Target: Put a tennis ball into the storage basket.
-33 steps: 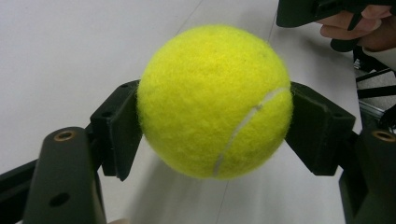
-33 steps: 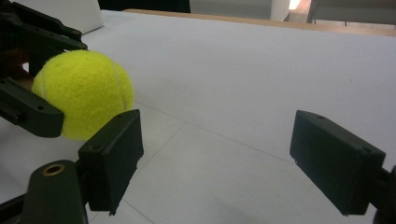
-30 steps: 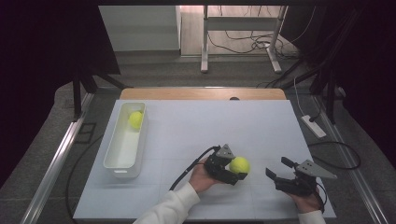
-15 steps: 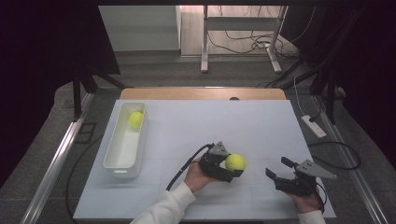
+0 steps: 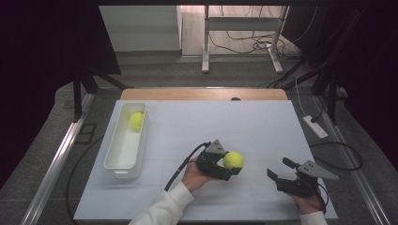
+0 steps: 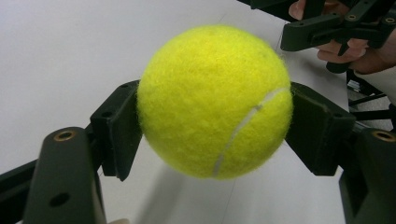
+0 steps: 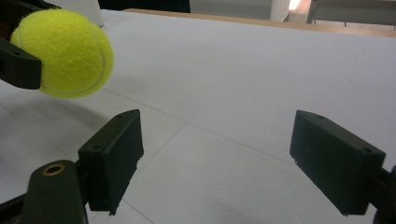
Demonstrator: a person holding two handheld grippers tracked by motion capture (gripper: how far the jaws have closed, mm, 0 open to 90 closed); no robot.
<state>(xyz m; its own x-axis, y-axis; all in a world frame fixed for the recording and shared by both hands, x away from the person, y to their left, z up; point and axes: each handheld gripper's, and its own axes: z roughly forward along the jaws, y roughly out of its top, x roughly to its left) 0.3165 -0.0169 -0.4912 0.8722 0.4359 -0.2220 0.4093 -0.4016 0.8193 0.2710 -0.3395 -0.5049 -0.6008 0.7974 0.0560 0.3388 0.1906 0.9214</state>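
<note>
1. One table (image 5: 263,126) with a white top takes up the middle of the room; a strip of bare wood shows along its far edge

2. One long white tub (image 5: 123,161) sits on the table's left side, its length running away from the person

3. Two forearms in white sleeves come in from the near edge, each hand gripping one pair of tongs, so two tongs in all

4. The left tongs (image 5: 233,162) are held over the near middle of the table, pointing towards the right. Their two black jaws are clamped on either side of a tennis ball, pressing into the felt, as the left gripper view (image 6: 215,121) shows up close

5. The right tongs (image 5: 278,169) are near the table's right front corner, pointing left. Their jaws stand wide apart with nothing between them, just bare tabletop, seen plainly in the right gripper view (image 7: 212,163)

6. Two yellow tennis balls, counted. The held ball (image 5: 233,160) is raised off the table in the left tongs, its shadow on the surface beneath it, and it sits near the right tongs without touching them (image 7: 63,51)

7. The second ball (image 5: 136,120) lies inside the tub at its far end, well apart from both tongs
</note>
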